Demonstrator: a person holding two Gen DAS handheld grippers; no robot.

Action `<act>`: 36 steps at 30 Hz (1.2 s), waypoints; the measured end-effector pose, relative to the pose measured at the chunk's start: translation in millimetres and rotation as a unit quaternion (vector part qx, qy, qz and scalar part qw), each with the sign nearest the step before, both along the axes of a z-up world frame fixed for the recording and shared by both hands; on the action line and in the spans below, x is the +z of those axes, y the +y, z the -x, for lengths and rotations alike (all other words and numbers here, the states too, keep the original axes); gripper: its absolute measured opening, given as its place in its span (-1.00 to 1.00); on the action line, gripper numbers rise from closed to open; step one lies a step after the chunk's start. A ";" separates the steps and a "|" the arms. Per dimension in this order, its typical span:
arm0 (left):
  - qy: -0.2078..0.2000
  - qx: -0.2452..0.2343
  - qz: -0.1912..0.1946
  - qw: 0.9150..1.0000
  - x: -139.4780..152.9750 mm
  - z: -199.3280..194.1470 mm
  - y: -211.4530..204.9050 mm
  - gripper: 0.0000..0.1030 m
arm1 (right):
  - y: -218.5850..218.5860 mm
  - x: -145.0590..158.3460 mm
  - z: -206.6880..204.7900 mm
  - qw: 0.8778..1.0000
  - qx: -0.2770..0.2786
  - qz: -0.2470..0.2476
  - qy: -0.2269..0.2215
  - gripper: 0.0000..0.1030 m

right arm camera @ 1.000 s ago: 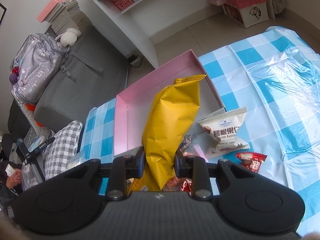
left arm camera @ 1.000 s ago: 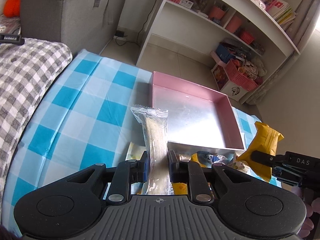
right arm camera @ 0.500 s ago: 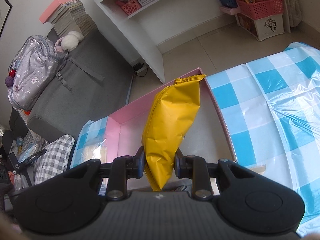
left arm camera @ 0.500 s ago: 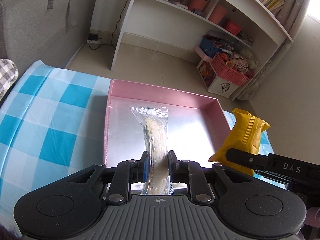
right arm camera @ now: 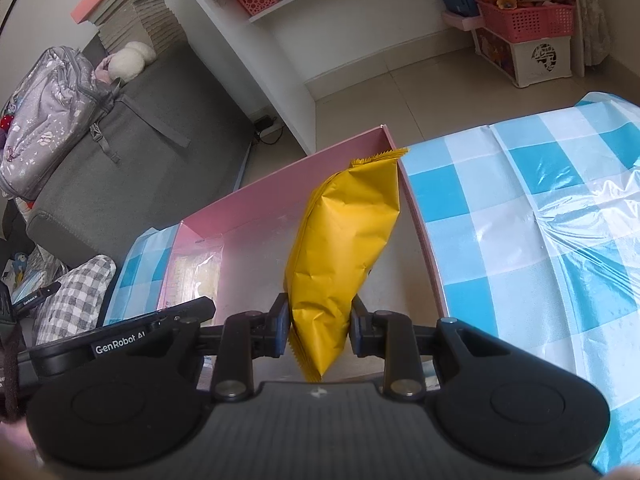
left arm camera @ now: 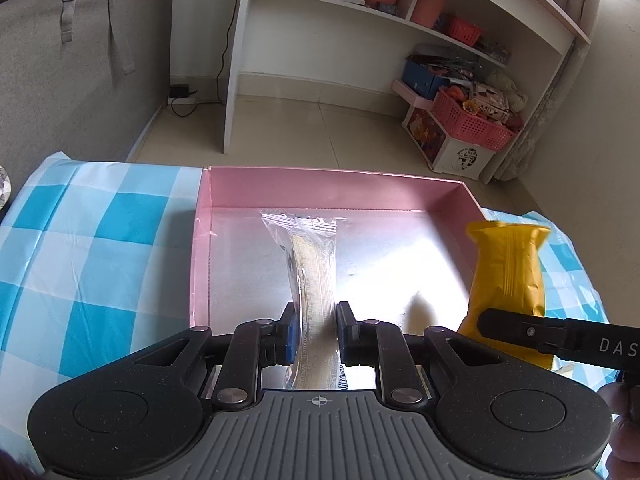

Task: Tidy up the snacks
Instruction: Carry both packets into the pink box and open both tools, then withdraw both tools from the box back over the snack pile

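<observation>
My left gripper [left arm camera: 316, 320] is shut on a clear wrapped cracker pack [left arm camera: 310, 264] and holds it over the left half of the pink box [left arm camera: 328, 188], which has a shiny silver floor. My right gripper [right arm camera: 318, 320] is shut on a yellow snack bag [right arm camera: 344, 256] and holds it upright over the box's right part, near its right wall [right arm camera: 416, 216]. The yellow bag also shows in the left wrist view [left arm camera: 508, 280], by the box's right side. The cracker pack also shows in the right wrist view [right arm camera: 196, 276], with the left gripper's body below it.
The box sits on a blue and white checked tablecloth [left arm camera: 92, 240] that covers the table. A grey sofa [right arm camera: 120, 168] with a backpack [right arm camera: 48, 108] stands at the left. White shelves [left arm camera: 400, 20] and pink baskets [left arm camera: 472, 120] are on the floor beyond.
Both grippers have moved forward over the pink box with their packs. The loose snacks on the table have dropped out of view.
</observation>
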State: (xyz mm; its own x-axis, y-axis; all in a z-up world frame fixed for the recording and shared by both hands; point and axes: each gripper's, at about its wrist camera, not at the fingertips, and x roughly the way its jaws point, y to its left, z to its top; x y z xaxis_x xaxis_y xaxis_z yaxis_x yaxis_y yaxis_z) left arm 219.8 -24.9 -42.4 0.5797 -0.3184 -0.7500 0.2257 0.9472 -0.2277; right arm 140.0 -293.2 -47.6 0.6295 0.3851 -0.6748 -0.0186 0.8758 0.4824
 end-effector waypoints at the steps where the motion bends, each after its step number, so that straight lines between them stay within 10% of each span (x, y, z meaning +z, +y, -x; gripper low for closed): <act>1: -0.004 -0.001 -0.004 1.000 0.1 1.1 -0.9 -0.65 | 0.2 -0.3 -0.5 1.000 -0.001 0.003 0.000 -0.48; 4: -0.014 -0.001 -0.017 1.000 2.1 4.7 -2.9 -0.49 | 1.3 -0.3 -0.9 1.000 -0.004 0.009 0.001 -0.34; 9: -0.034 -0.012 -0.034 0.999 12.7 18.9 -3.5 0.52 | 6.8 8.2 3.0 1.000 0.001 0.026 -0.015 0.33; 21: -0.052 -0.028 -0.053 0.997 38.6 65.5 18.6 0.90 | 20.0 38.2 40.4 0.989 -0.002 0.125 -0.077 0.93; 36: -0.053 -0.014 -0.065 0.996 43.3 131.8 60.6 0.97 | 43.2 44.6 88.7 0.969 0.020 0.208 -0.128 1.00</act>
